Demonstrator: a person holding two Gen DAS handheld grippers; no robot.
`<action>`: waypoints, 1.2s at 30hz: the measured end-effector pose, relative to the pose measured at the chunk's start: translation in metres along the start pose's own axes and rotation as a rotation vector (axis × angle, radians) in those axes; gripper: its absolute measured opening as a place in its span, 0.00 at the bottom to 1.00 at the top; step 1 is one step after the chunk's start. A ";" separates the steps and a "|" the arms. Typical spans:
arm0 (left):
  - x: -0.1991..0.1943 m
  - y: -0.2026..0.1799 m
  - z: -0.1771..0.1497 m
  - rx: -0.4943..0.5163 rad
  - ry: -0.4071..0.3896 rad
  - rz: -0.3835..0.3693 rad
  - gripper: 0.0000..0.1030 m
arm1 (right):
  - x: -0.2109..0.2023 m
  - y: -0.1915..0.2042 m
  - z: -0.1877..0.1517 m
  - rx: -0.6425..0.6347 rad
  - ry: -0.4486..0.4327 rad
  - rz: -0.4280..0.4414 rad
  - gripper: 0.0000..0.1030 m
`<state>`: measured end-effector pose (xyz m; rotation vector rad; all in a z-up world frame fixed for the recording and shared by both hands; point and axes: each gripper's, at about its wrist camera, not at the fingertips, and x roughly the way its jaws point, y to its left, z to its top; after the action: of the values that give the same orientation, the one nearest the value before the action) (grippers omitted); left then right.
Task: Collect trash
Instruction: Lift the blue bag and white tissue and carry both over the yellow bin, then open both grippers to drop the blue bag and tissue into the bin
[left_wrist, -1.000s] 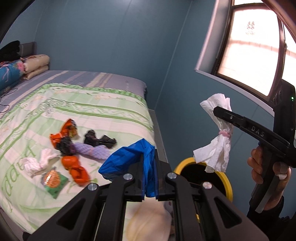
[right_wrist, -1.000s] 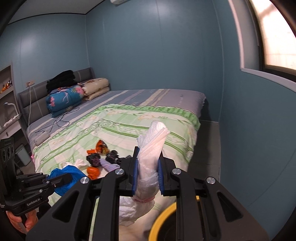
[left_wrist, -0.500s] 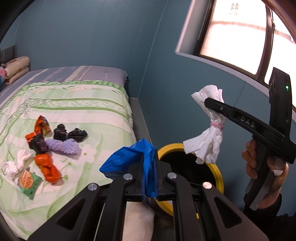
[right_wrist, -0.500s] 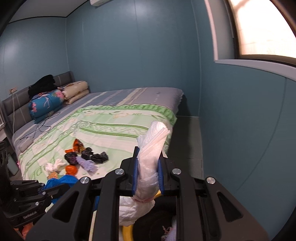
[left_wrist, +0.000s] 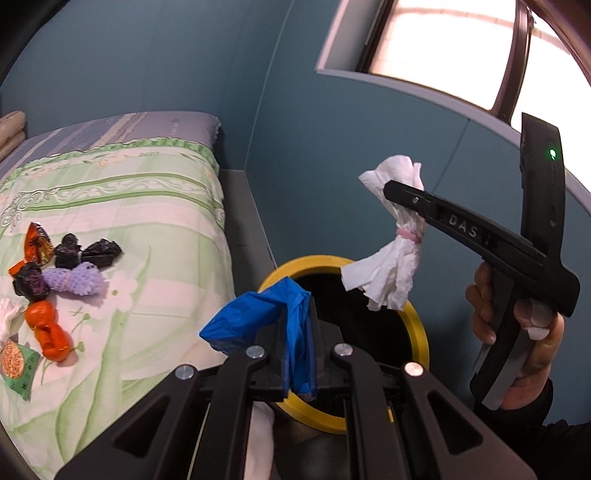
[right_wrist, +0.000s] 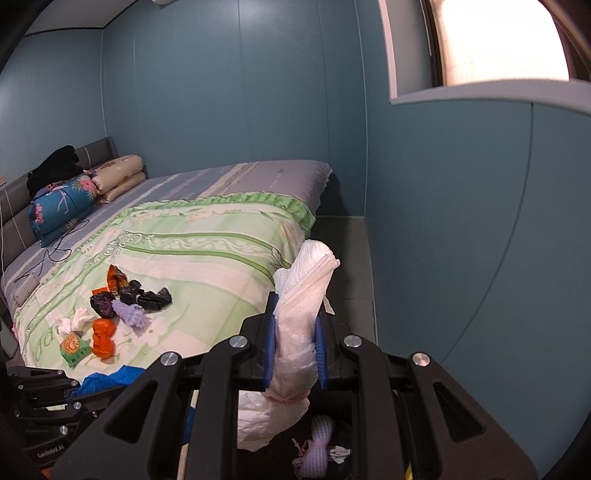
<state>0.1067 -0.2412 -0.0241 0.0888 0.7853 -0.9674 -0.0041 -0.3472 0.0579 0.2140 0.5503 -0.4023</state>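
My left gripper (left_wrist: 298, 325) is shut on a crumpled blue plastic piece (left_wrist: 258, 317), held over the near rim of a yellow-rimmed black bin (left_wrist: 417, 332). My right gripper (right_wrist: 295, 325) is shut on a white tissue bundle (right_wrist: 303, 306) tied with a pink band; in the left wrist view this white tissue bundle (left_wrist: 391, 258) hangs above the bin's opening, to the right of the blue piece. More trash lies on the bed: orange wrappers (left_wrist: 48, 328), black bags (left_wrist: 86, 253), a purple foam net (left_wrist: 74, 280), a green packet (left_wrist: 18, 363).
The bin stands in a narrow floor strip between the bed (right_wrist: 207, 236) and the blue wall (right_wrist: 461, 240) under a window. Some trash lies inside the bin (right_wrist: 321, 443). A person's hand (left_wrist: 524, 354) holds the right gripper's handle. Pillows and folded bedding (right_wrist: 74, 199) sit at the headboard.
Both grippers have swung right and downward from over the bed toward the bin, each keeping its load. The bin now sits larger and more central beneath them.
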 end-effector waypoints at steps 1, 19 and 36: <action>0.005 -0.003 -0.001 0.005 0.011 -0.004 0.06 | 0.002 -0.002 -0.002 0.002 0.006 -0.005 0.16; 0.058 -0.020 -0.022 0.023 0.141 -0.043 0.06 | 0.042 -0.022 -0.025 0.046 0.133 -0.039 0.16; 0.048 -0.019 -0.029 0.031 0.120 -0.057 0.43 | 0.047 -0.041 -0.026 0.146 0.153 -0.042 0.25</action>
<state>0.0910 -0.2751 -0.0706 0.1528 0.8874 -1.0353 0.0032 -0.3916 0.0070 0.3762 0.6776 -0.4701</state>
